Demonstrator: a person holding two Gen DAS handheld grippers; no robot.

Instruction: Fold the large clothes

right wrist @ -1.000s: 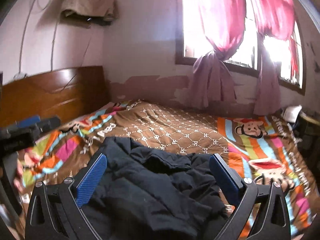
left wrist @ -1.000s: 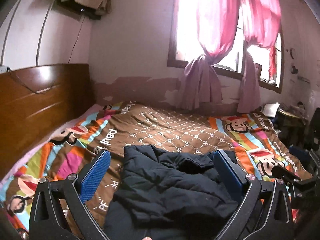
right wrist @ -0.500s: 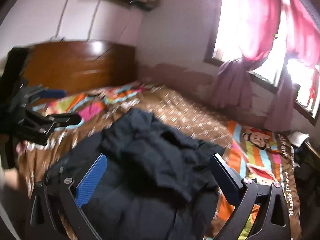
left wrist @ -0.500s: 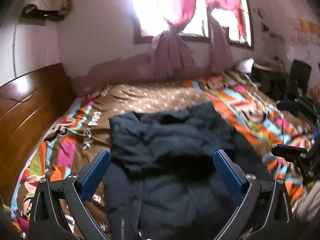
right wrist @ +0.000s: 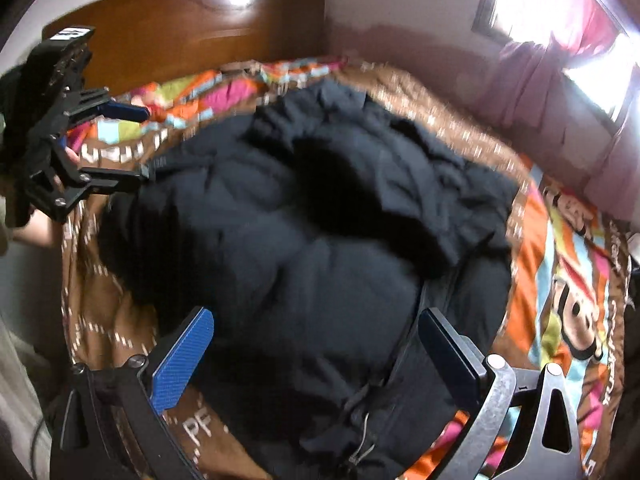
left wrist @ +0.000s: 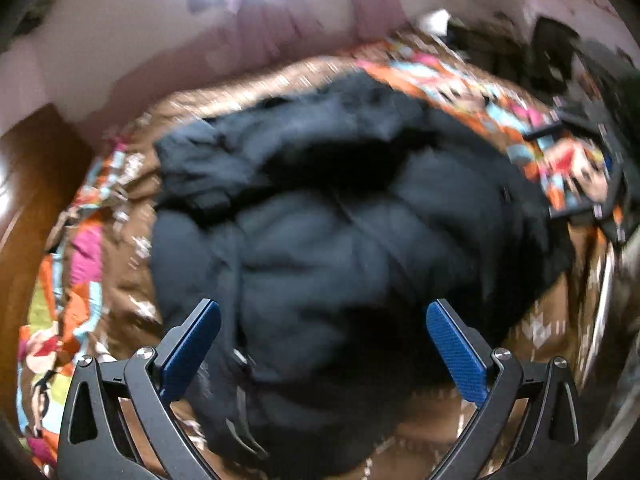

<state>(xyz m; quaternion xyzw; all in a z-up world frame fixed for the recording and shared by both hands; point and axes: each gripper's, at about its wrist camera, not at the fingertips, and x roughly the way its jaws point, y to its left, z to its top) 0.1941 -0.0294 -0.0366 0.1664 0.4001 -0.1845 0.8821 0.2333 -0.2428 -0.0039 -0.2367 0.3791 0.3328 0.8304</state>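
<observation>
jacket [left wrist: 340, 248]: dark, puffy, heaped unfolded mid-bed [left wrist: 92, 248]
left gripper [left wrist: 320, 352]: spread wide, nothing held
right gripper [right wrist: 316, 356]: spread wide, nothing held
progress: no fold seen; all left

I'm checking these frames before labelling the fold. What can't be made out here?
- Dark jacket in the left wrist view: motion blur hides its seams and zip.
- Jacket hem in the right wrist view: cut off by the bottom edge and the right gripper.
- Sleeves: buried in bunched folds in both views.
- Window: overexposed.
</observation>
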